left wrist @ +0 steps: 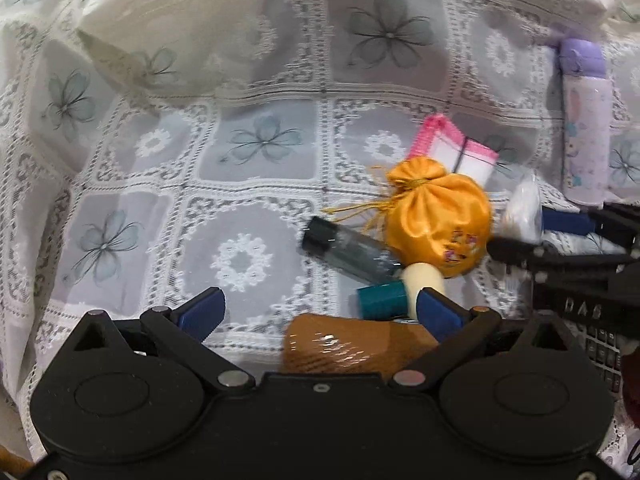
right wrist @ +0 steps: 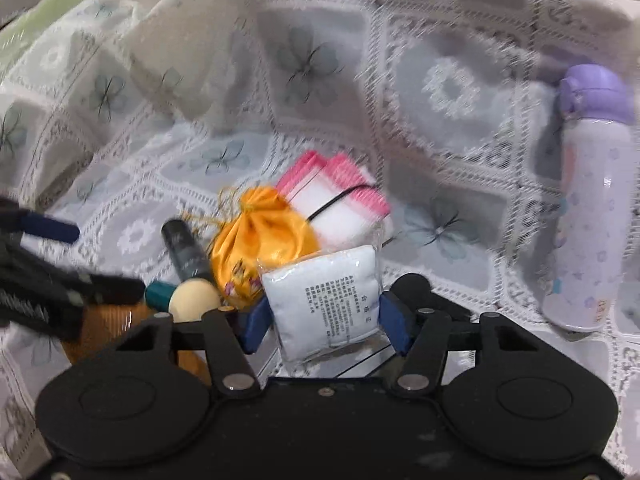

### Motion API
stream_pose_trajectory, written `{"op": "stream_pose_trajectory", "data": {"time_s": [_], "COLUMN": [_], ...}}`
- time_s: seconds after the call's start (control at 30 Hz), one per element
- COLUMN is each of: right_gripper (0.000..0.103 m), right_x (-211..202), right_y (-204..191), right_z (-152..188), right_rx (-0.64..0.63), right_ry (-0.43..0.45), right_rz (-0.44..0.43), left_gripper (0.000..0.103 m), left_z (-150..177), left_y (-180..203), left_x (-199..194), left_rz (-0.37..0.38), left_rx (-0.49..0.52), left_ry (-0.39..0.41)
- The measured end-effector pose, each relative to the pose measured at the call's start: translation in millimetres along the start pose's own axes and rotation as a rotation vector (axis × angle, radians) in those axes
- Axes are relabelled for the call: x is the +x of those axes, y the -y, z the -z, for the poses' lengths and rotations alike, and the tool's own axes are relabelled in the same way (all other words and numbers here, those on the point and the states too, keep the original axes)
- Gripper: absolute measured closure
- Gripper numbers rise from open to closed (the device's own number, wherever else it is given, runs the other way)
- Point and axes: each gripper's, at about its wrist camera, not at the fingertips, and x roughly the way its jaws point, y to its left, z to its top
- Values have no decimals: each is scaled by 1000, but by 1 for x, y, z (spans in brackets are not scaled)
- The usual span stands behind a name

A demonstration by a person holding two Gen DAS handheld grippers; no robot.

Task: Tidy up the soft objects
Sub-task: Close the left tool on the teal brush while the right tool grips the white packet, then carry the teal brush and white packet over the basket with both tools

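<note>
My right gripper [right wrist: 324, 316] is shut on a white padded packet [right wrist: 324, 300] with printed text, held just above the lace cloth; it shows blurred in the left wrist view [left wrist: 522, 210]. An orange satin drawstring pouch [left wrist: 438, 220] [right wrist: 264, 240] lies left of it. Pink-edged white cloths [left wrist: 456, 152] [right wrist: 340, 200] lie behind the pouch. My left gripper [left wrist: 320, 312] is open and empty, near the pouch's left side, above an orange-brown object [left wrist: 352, 344].
A dark tube [left wrist: 344, 250] [right wrist: 186, 250], a teal cap [left wrist: 380, 300] and a cream rounded piece [left wrist: 422, 278] [right wrist: 194, 296] lie by the pouch. A purple-lidded bottle [left wrist: 586, 128] [right wrist: 588, 200] lies at the right. A cloth-draped cushion [left wrist: 192, 28] rises behind. A keyboard [left wrist: 604, 344] sits lower right.
</note>
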Motion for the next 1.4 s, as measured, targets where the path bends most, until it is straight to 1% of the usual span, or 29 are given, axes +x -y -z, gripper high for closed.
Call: {"op": "stream_pose_trajectory", "data": {"time_s": [0.2,0.33,0.4,0.47,0.5,0.53,0.7,0.8,0.97,1.2,1.4], "right_gripper": [45,45,45,45,45,45,45,45,45,45,45], "right_x": [-15,-19,-20,-20,-21,-21,-24,-26,-24,-19,-17], "right_y": [14,21,24,25,25,25,25,22,10,-19,-30], "right_z": [-5,-4,-3,-2,-1,-1,-1,-3,-8,-15,-14], "right_rx": [45,66,71,74,77,81,89,92,108,93,103], "right_ry": [56,60,59,60,60,59,58,54,30,1,-34], "right_rz": [52,63,65,65,65,65,64,62,40,21,28], "left_gripper": [4,6,16,37,43,47,47,47,47,47,47], "left_z": [-6,-9,-9,-9,-8,-7,-8,-12,-22,-18,-10], "left_y": [24,36,40,43,43,43,37,31,8,-23,-32], "left_x": [10,23,28,35,39,43,37,26,14,2,-7], "left_rz": [21,14,13,24,33,42,53,37,8,-23,-12], "left_rx": [18,30,38,47,46,43,20,21,-20,-71,-102], "left_ry": [-13,-31,-42,-68,-84,-102,-79,-45,-18,-17,-19]}}
